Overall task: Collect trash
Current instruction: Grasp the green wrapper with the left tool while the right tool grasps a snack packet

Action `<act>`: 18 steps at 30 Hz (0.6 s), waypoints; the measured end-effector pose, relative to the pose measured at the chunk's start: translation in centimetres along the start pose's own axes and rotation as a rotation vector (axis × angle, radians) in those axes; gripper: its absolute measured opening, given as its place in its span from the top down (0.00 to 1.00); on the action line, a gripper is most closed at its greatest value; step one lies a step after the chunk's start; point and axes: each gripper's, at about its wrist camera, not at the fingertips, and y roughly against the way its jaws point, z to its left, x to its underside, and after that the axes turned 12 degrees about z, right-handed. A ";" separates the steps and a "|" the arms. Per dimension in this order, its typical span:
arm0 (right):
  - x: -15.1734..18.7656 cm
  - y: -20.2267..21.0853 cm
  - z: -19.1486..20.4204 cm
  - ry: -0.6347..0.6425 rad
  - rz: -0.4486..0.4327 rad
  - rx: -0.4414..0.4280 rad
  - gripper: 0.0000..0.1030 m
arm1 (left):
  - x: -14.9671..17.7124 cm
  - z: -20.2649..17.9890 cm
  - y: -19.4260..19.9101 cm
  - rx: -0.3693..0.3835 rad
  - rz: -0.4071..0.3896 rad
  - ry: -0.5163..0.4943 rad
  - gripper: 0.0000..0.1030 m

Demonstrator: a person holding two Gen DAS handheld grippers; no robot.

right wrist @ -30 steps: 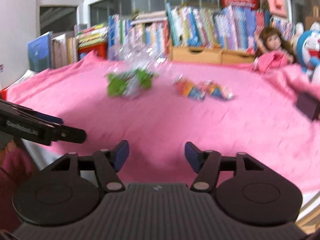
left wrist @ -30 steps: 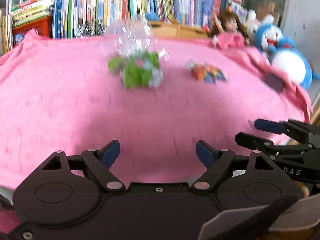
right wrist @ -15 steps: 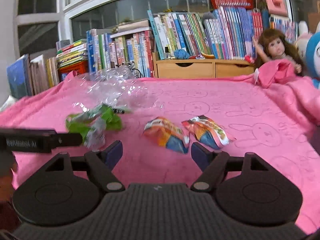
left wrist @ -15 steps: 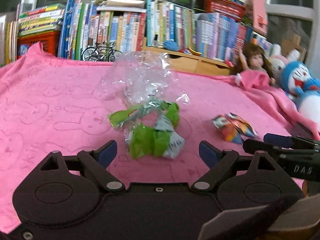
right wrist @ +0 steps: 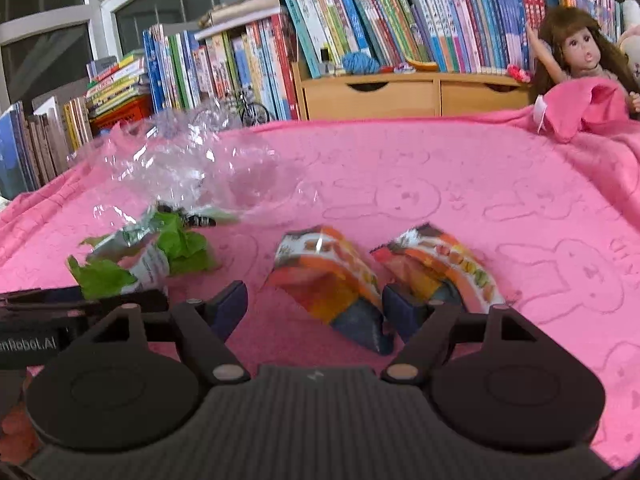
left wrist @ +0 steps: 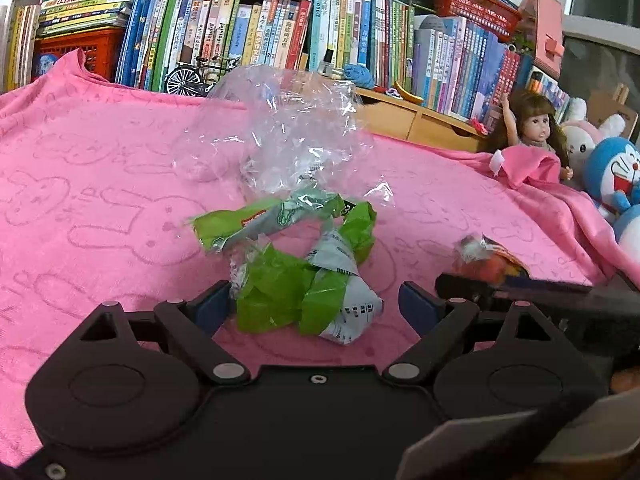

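Both grippers are seen much nearer the trash than a second ago. Crumpled green wrappers [left wrist: 296, 288] are framed between the spread fingers of the left gripper [left wrist: 316, 306], whose jaws have just been opening; no pad is pressed on them. An orange snack packet [right wrist: 332, 284] is bracketed, ungripped, by the wide-open right gripper [right wrist: 316, 310], a second packet [right wrist: 440, 264] just beside it. A clear plastic bag [left wrist: 280, 136] is crumpled behind, all on the pink blanket [left wrist: 80, 184]. Books [left wrist: 248, 36] and a doll [left wrist: 536, 128] are ranged beyond.
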 end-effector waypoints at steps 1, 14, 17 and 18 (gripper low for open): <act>0.1 0.1 0.1 0.005 -0.003 0.003 0.24 | 0.0 0.0 -0.1 0.003 -0.006 0.003 0.14; 0.7 1.1 1.4 0.064 -0.034 0.031 0.55 | 0.7 -1.2 1.0 -0.014 -0.028 -0.091 0.36; 1.0 1.6 1.8 0.078 -0.044 0.031 0.56 | 0.9 -1.5 2.1 -0.010 -0.051 -0.118 0.38; 1.1 1.8 1.9 0.081 -0.046 0.028 0.56 | 1.0 -1.6 2.6 -0.006 -0.056 -0.122 0.39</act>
